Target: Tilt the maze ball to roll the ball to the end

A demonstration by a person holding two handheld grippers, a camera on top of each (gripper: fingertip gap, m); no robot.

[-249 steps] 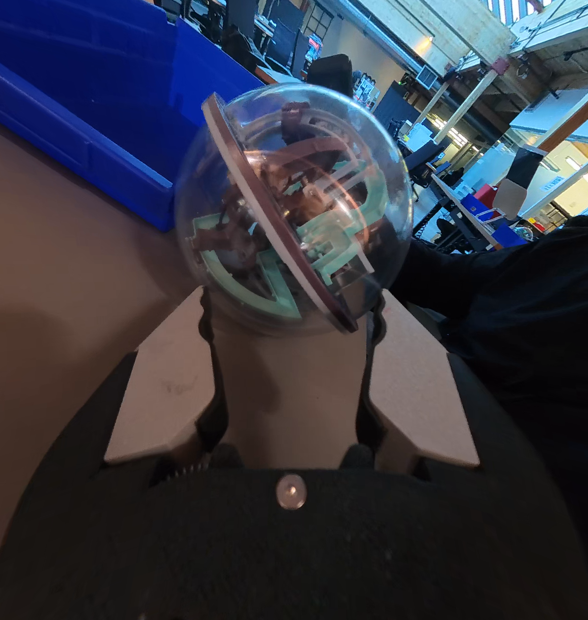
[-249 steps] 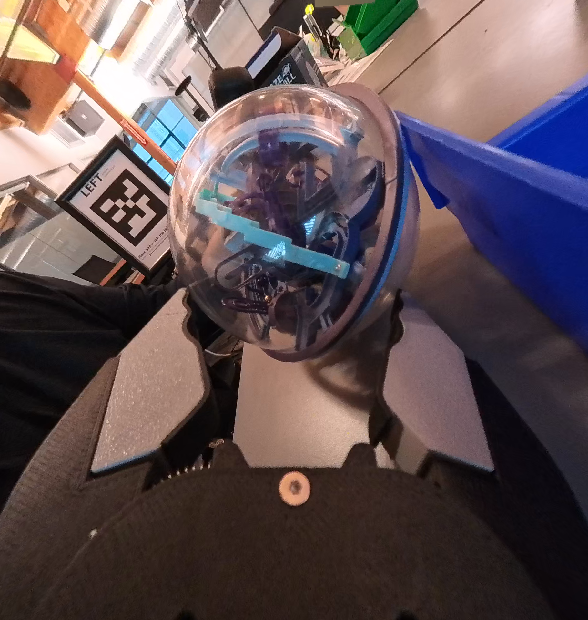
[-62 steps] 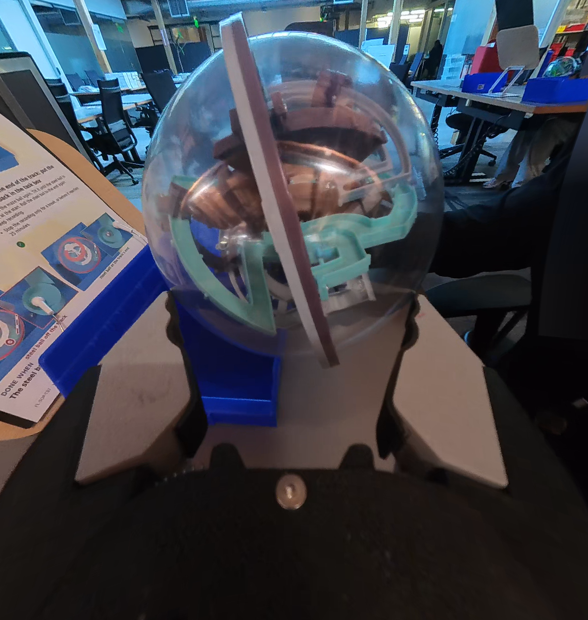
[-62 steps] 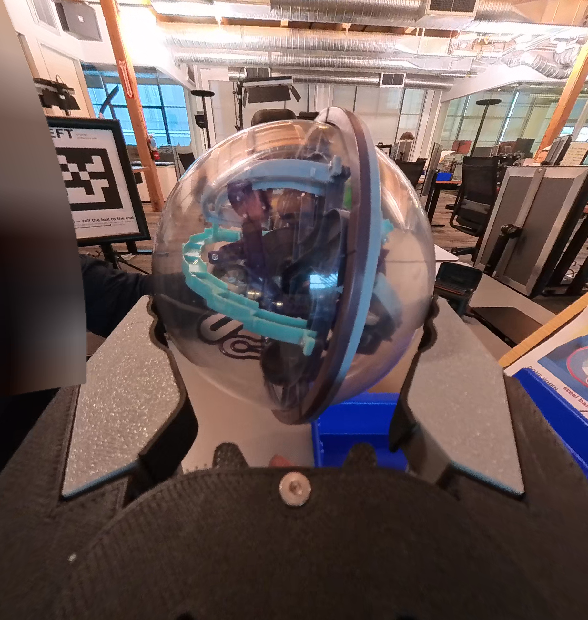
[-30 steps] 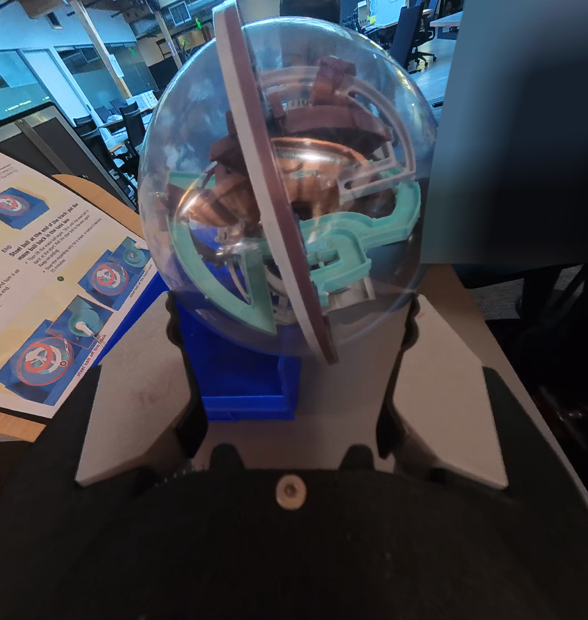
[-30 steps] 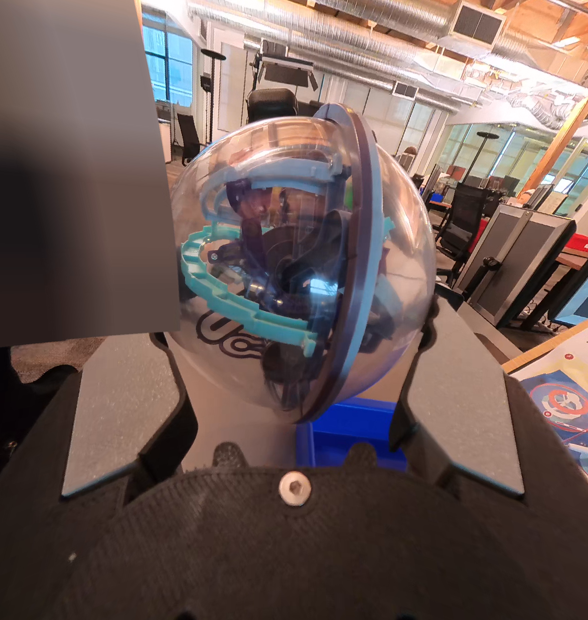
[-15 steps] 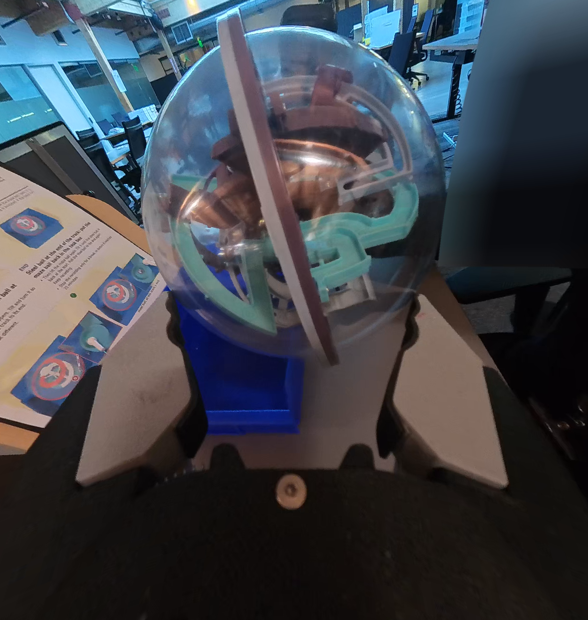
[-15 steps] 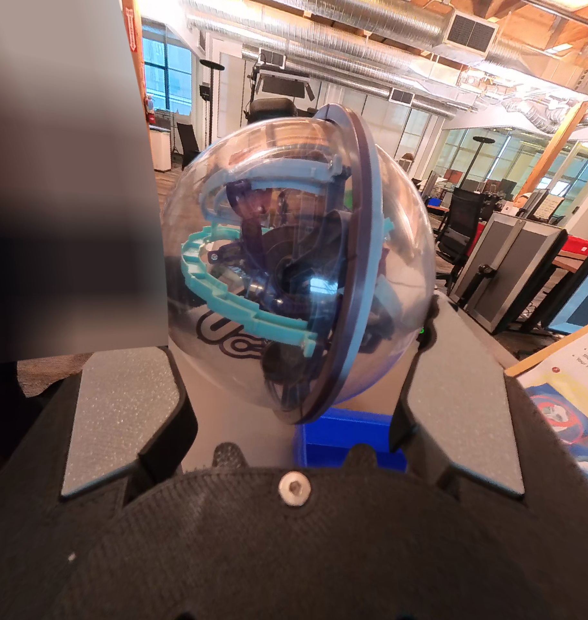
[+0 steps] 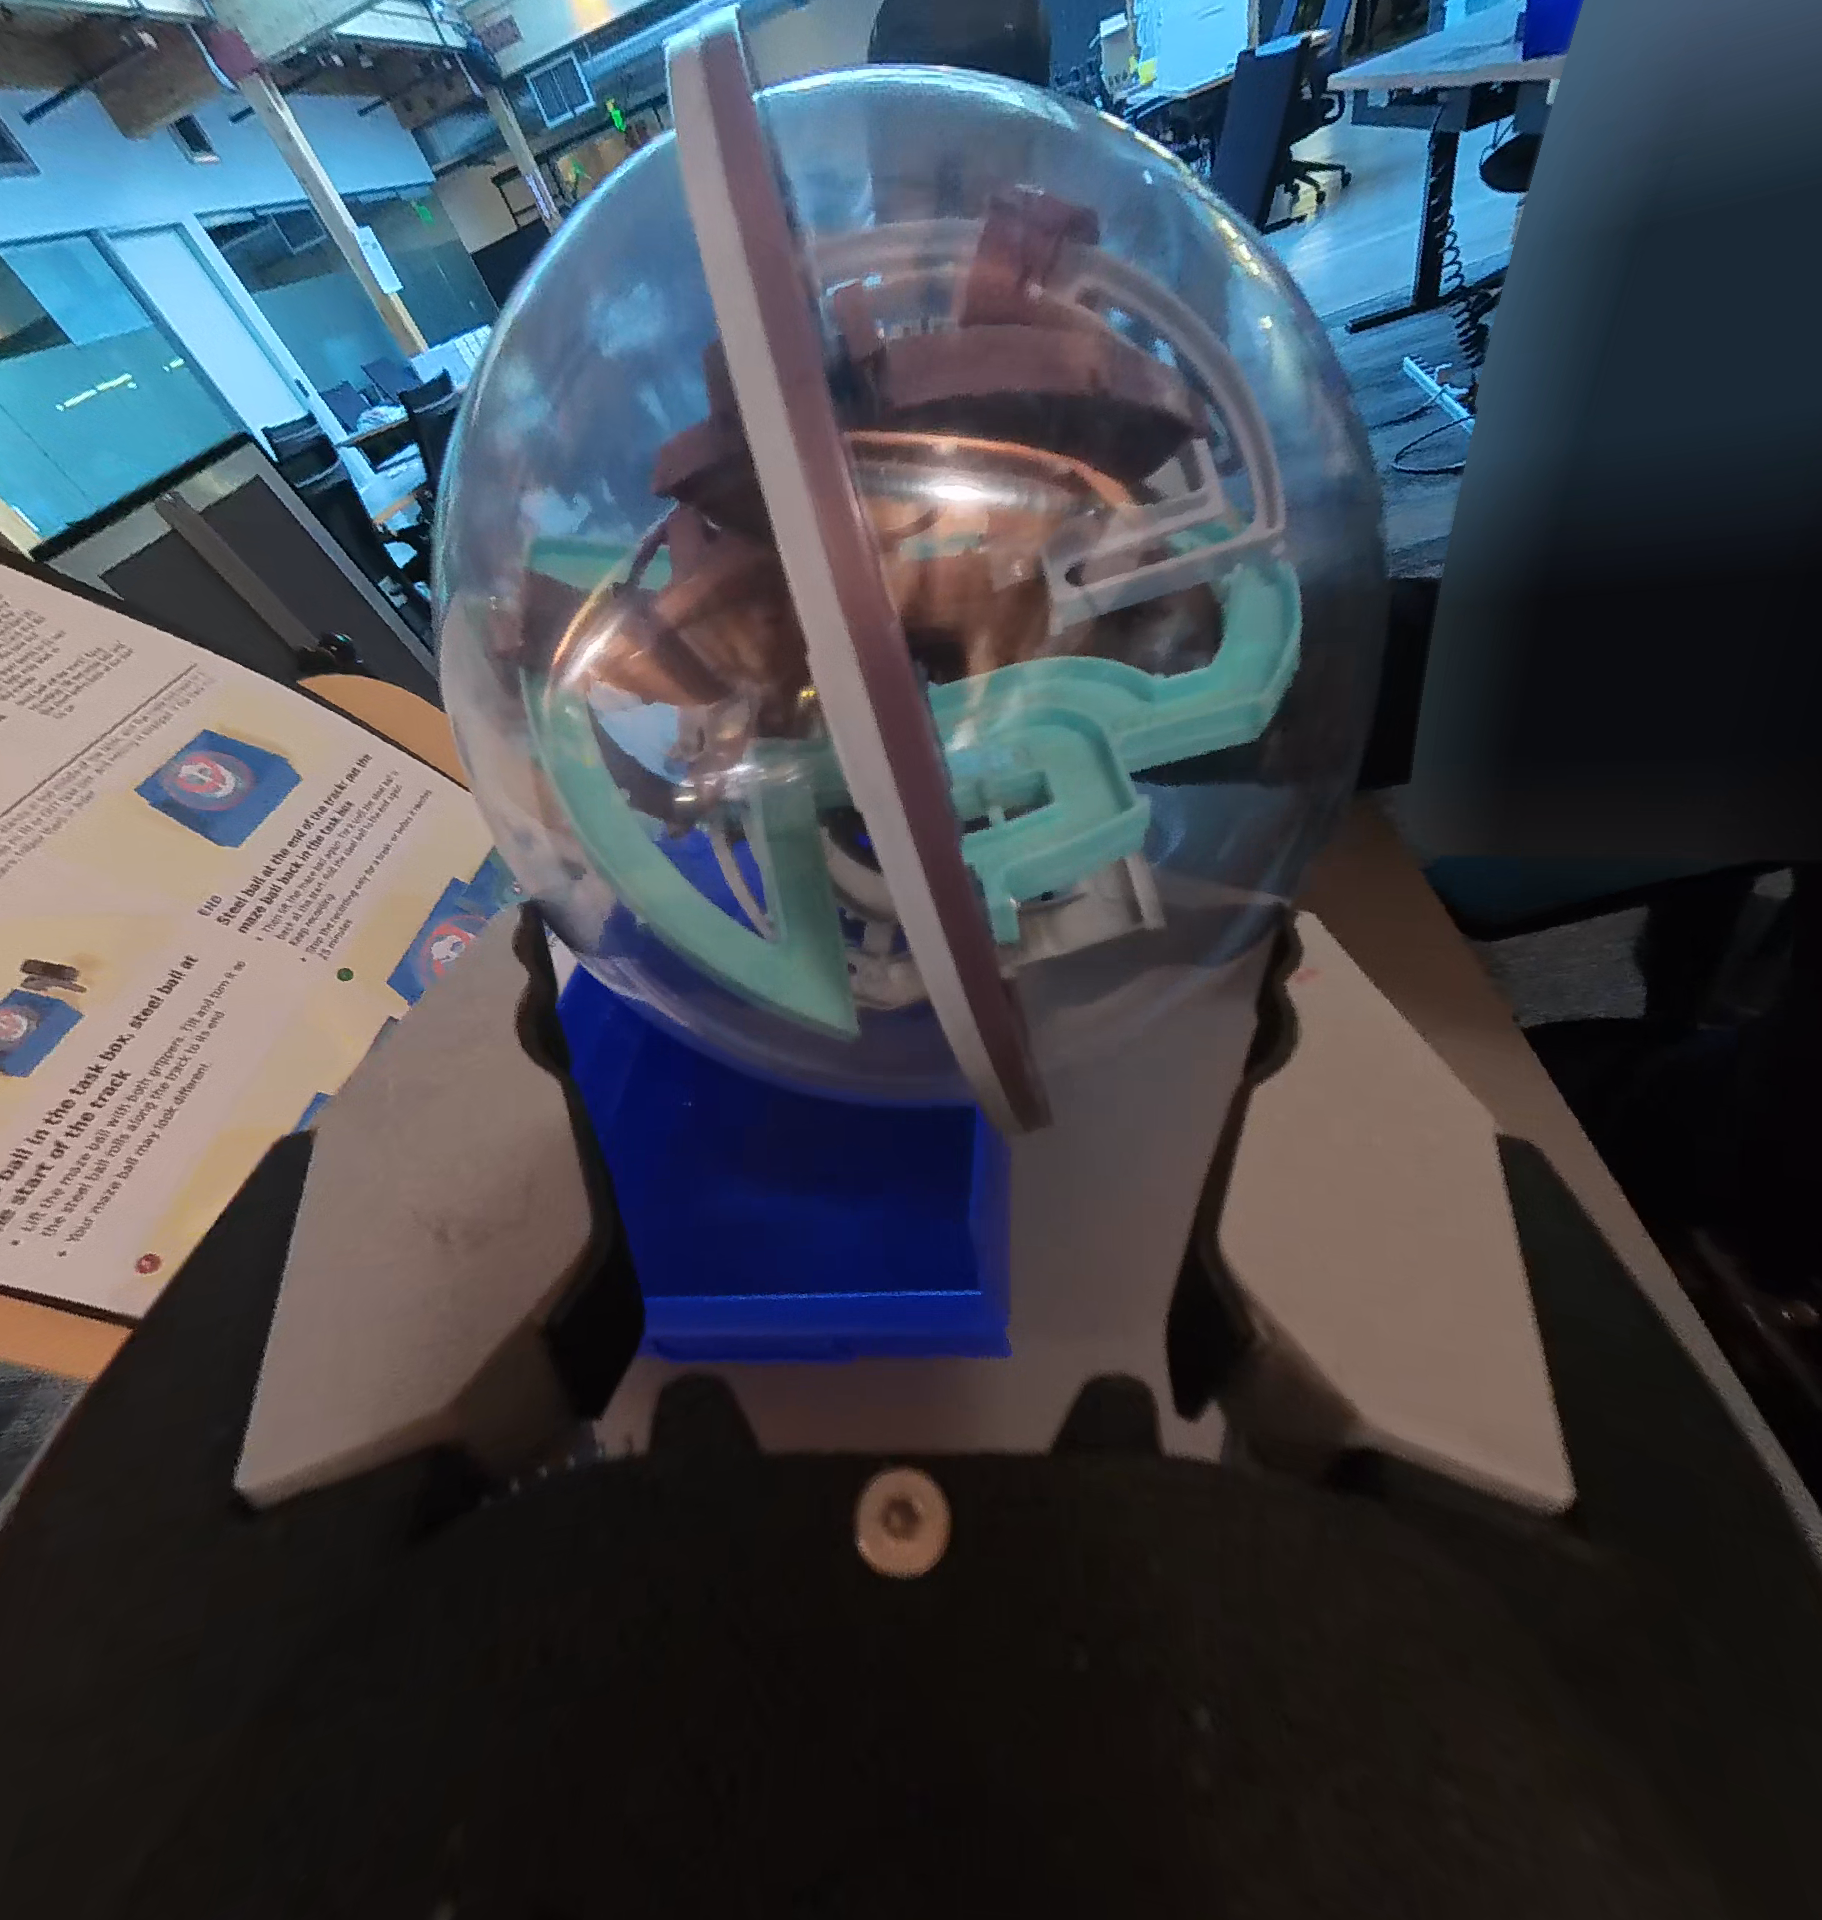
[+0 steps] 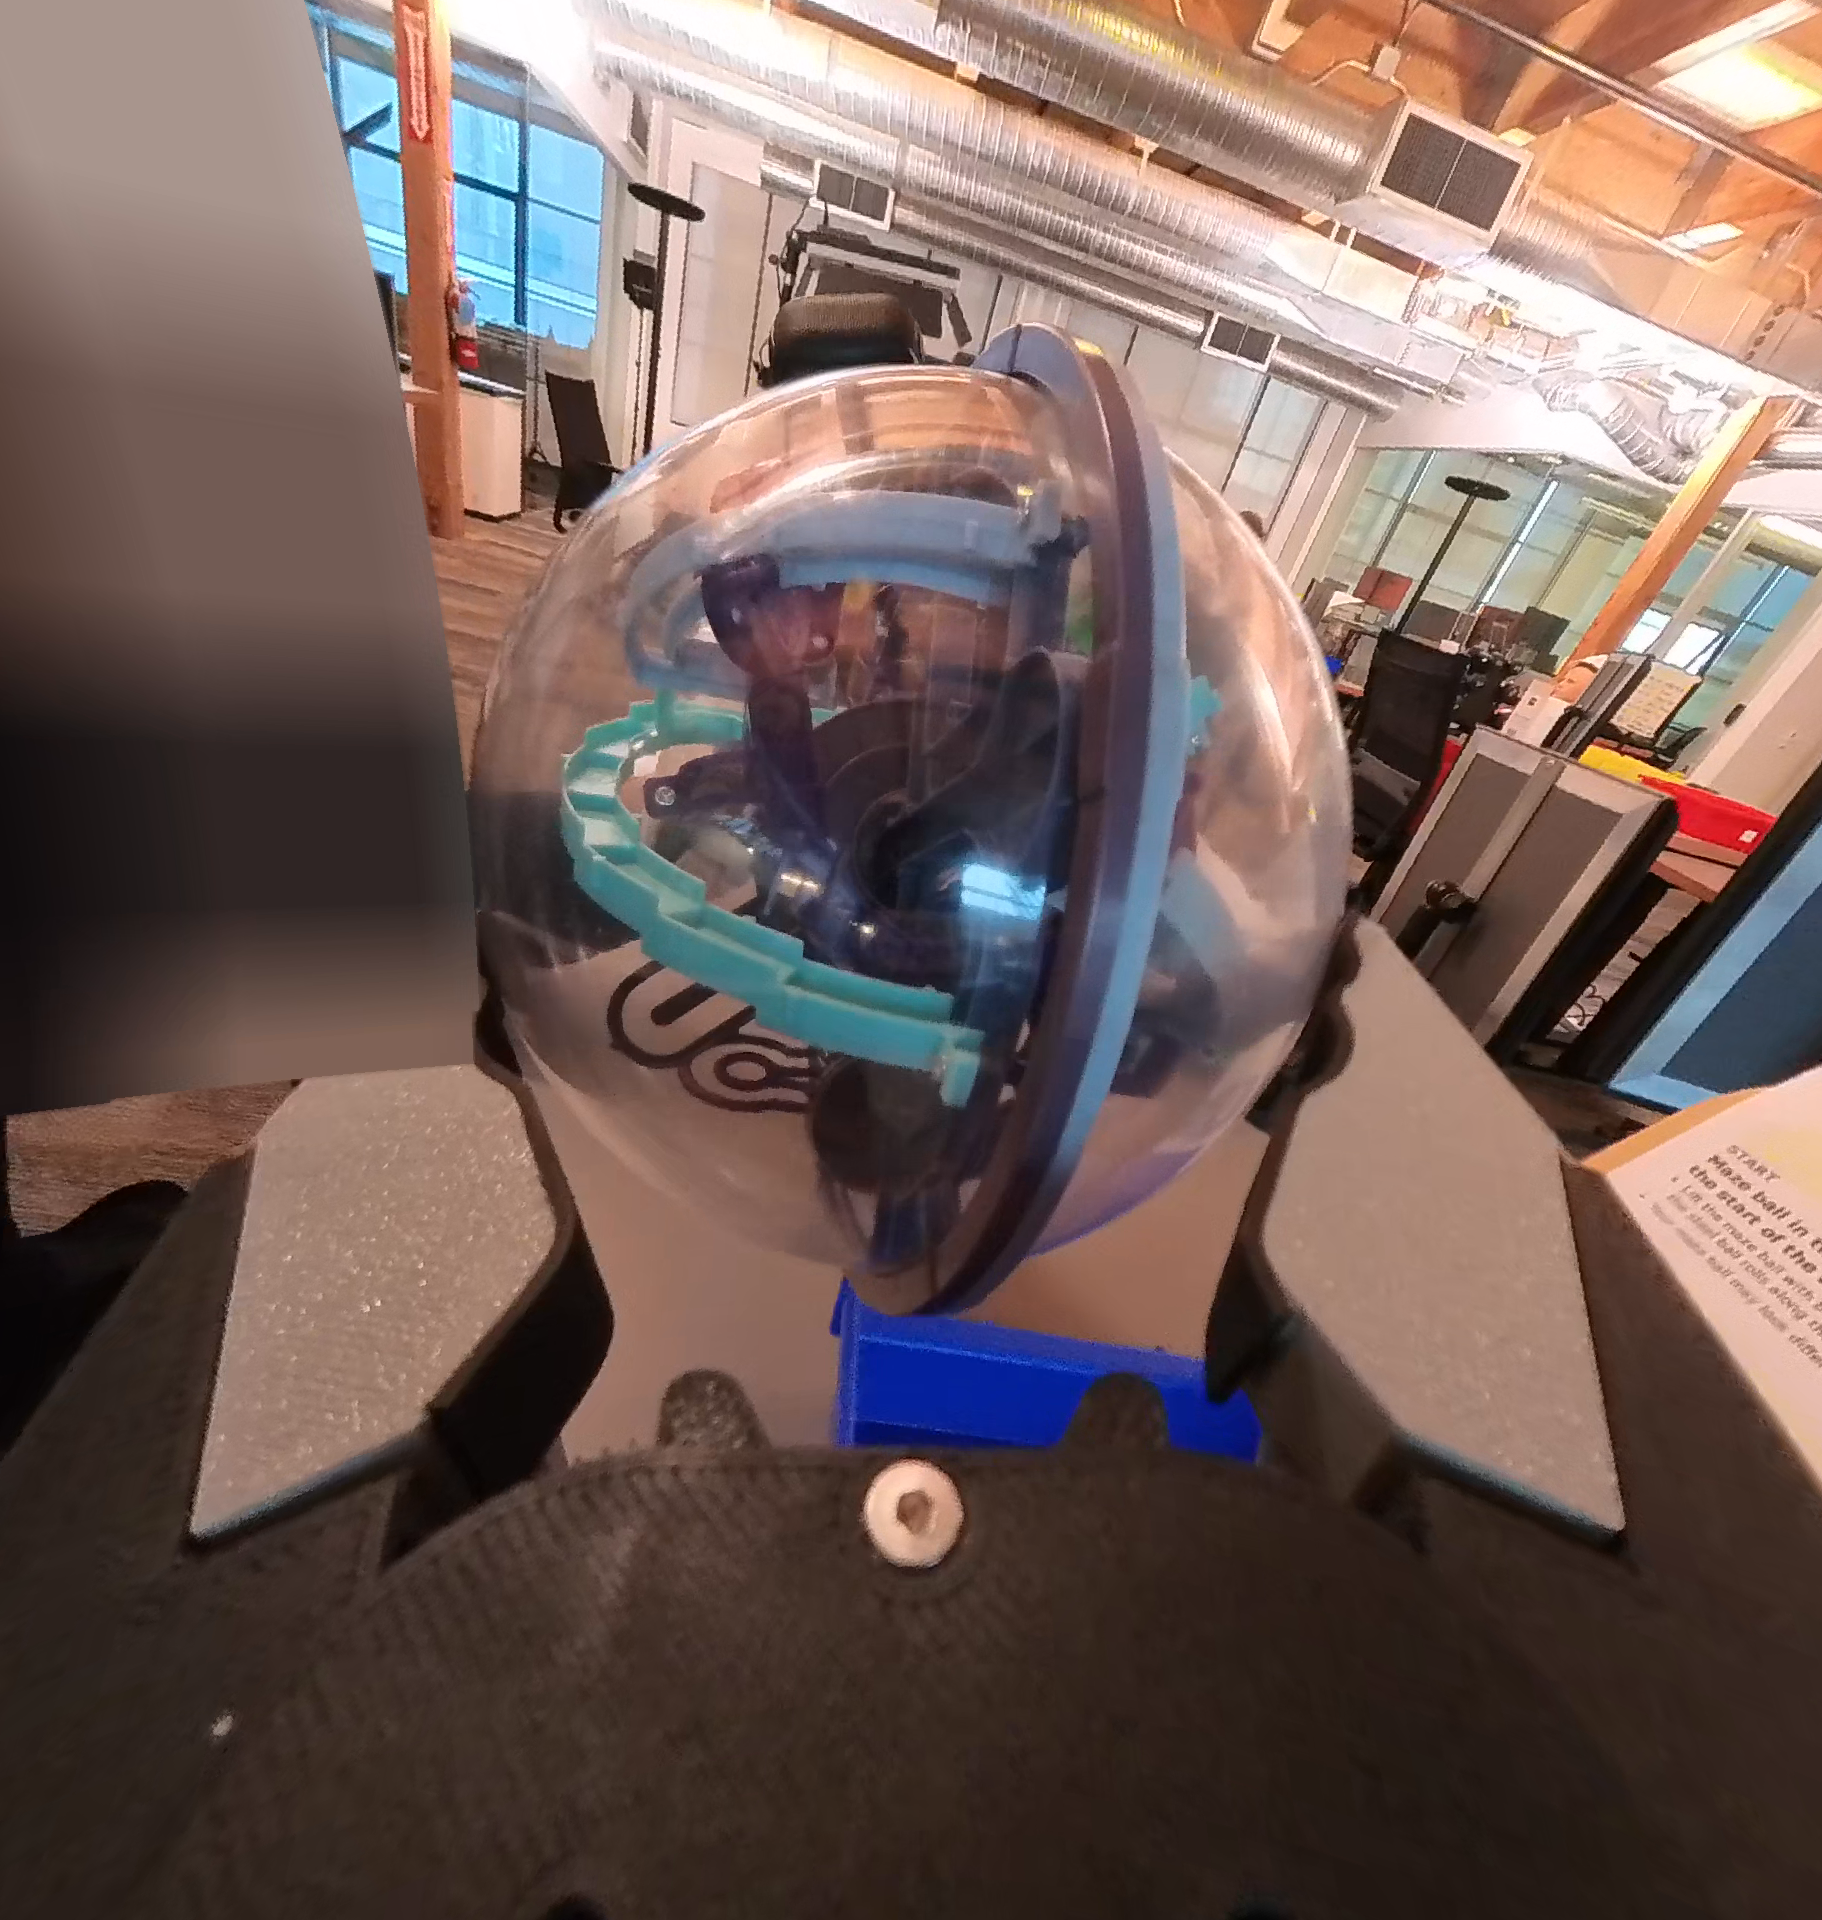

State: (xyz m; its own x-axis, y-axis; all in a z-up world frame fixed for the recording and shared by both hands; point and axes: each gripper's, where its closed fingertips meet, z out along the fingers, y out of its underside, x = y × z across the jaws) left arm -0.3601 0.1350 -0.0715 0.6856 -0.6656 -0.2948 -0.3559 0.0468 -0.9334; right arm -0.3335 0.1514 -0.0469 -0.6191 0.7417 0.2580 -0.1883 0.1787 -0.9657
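**Maze ball held aloft between both jaws**

I keep the maze ball [image 9: 907, 582] mid-frame, above the blue box [image 9: 813, 1226], so tilting is unobstructed. Left gripper [image 9: 902, 966] and right gripper [image 10: 912, 1023] each clasp its lower sides, rim [image 10: 1125, 727] near-vertical.

Steel ball inside the maze ball [image 9: 907, 582]: too small to be located among the tracks. Blue box [image 9: 803, 1247]: far part hidden behind the sphere. Instruction sheet [image 9: 107, 935]: cut off at 9 o'clock; at 3 o'clock in the right wrist view.
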